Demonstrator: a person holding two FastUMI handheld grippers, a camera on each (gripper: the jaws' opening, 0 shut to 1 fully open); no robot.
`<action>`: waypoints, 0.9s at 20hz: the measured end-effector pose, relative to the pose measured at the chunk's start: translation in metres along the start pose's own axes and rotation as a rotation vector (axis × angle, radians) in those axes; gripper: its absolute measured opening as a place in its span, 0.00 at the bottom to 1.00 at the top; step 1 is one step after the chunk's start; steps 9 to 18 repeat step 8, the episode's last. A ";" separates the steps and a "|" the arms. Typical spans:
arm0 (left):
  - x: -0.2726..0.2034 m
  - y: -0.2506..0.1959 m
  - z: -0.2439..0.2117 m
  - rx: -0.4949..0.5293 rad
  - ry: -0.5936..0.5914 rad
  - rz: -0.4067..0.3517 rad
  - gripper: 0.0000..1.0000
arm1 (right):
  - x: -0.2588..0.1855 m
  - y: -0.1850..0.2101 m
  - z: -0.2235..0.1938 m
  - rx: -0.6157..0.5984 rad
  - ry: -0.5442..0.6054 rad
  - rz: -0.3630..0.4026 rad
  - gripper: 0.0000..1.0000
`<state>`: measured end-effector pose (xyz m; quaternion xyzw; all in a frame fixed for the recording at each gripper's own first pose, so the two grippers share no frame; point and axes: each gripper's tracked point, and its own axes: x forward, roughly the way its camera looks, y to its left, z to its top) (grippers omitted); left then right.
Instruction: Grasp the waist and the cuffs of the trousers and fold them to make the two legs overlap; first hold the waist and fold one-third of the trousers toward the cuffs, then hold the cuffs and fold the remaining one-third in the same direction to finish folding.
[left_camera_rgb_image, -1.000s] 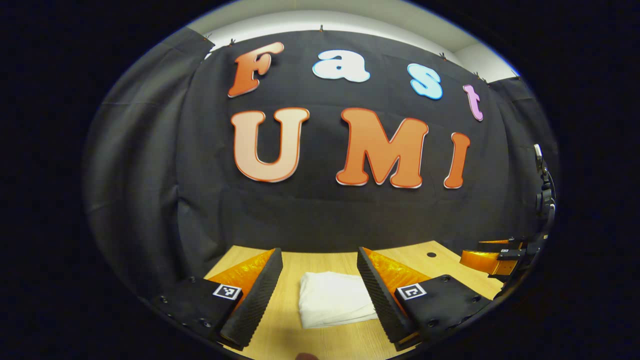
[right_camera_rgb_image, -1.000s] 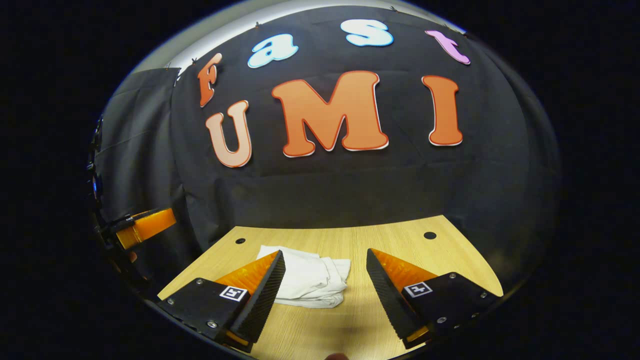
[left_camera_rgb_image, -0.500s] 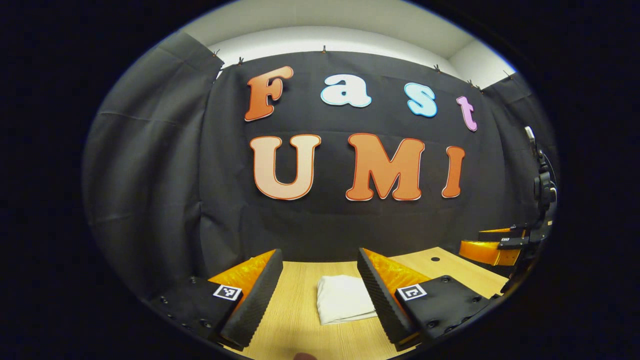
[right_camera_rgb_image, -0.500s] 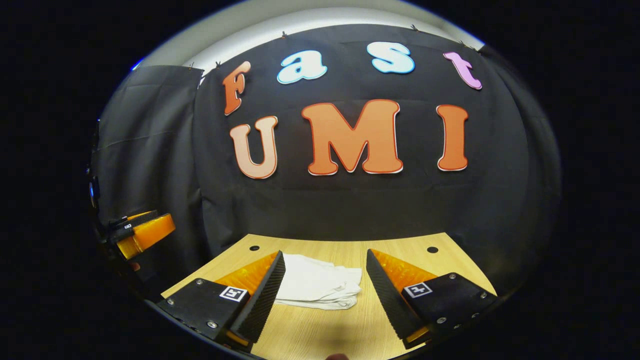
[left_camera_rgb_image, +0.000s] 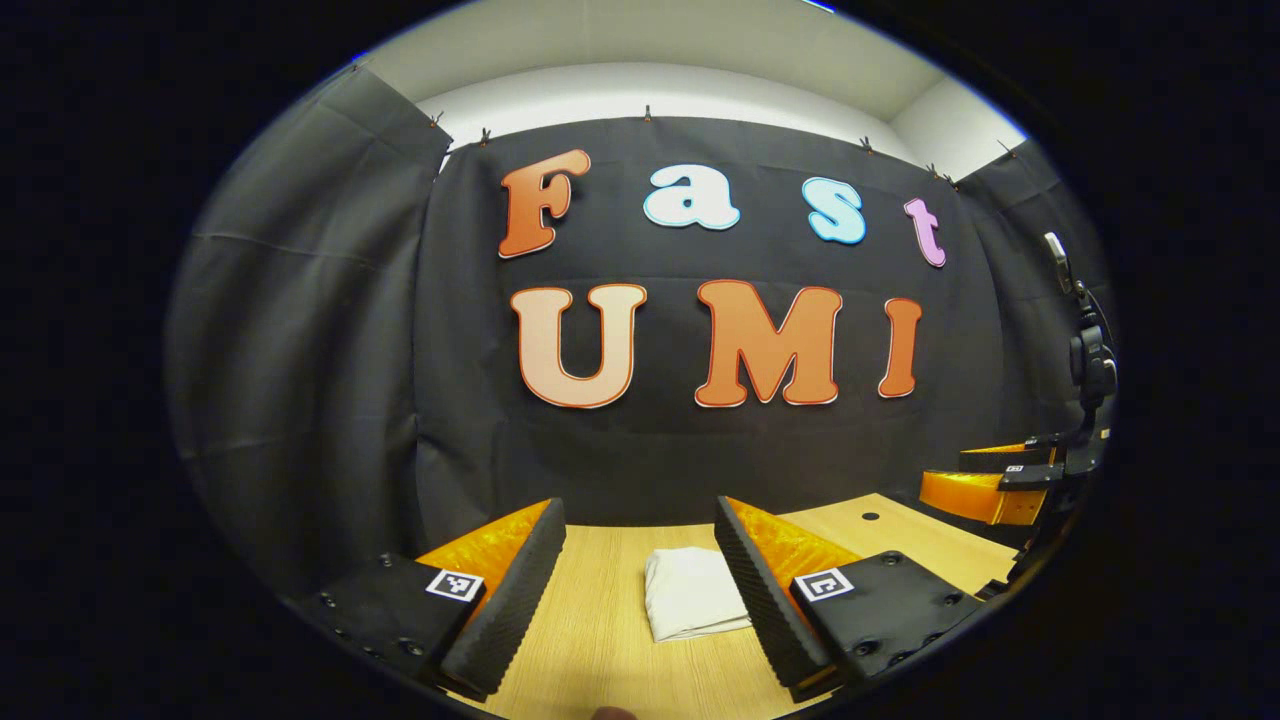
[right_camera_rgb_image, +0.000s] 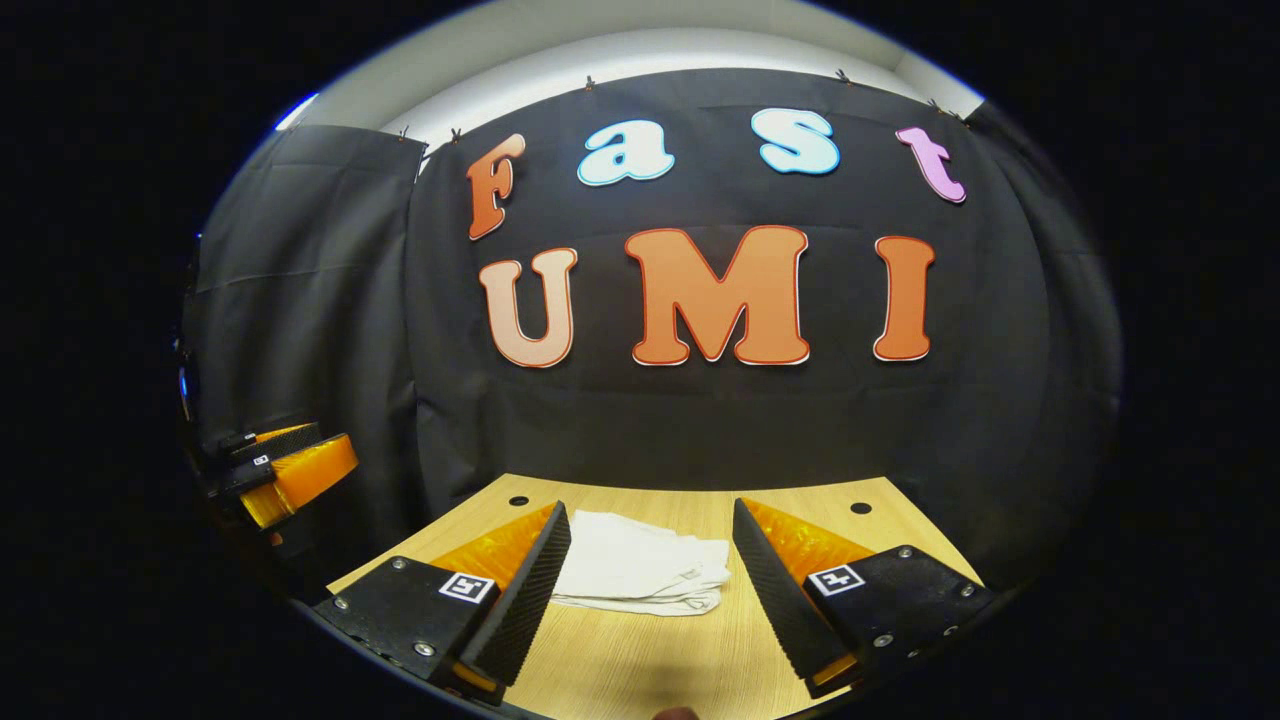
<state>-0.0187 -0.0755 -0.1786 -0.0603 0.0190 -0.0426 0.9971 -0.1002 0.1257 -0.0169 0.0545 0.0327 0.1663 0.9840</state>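
Your left gripper (left_camera_rgb_image: 640, 585) is spread wide, gripping nothing; folded white trousers (left_camera_rgb_image: 692, 592) lie on the wooden table (left_camera_rgb_image: 590, 640), lower centre. Your right gripper (right_camera_rgb_image: 650, 590) is also wide and empty, trousers (right_camera_rgb_image: 640, 572) between its fingers, farther off.

No readable text, brand or number anywhere. Square black-and-white marker tags (left_camera_rgb_image: 454, 585) on my fingers (left_camera_rgb_image: 505, 600) carry coded patterns only, nothing legible.
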 end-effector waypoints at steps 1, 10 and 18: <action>-0.002 0.000 0.001 -0.001 -0.002 0.002 0.98 | -0.003 -0.001 0.000 -0.002 -0.004 -0.006 0.98; -0.017 0.004 0.000 -0.012 0.003 0.018 0.96 | -0.017 -0.024 0.000 -0.005 -0.022 -0.035 0.98; -0.017 0.004 0.000 -0.012 0.003 0.018 0.96 | -0.017 -0.024 0.000 -0.005 -0.022 -0.035 0.98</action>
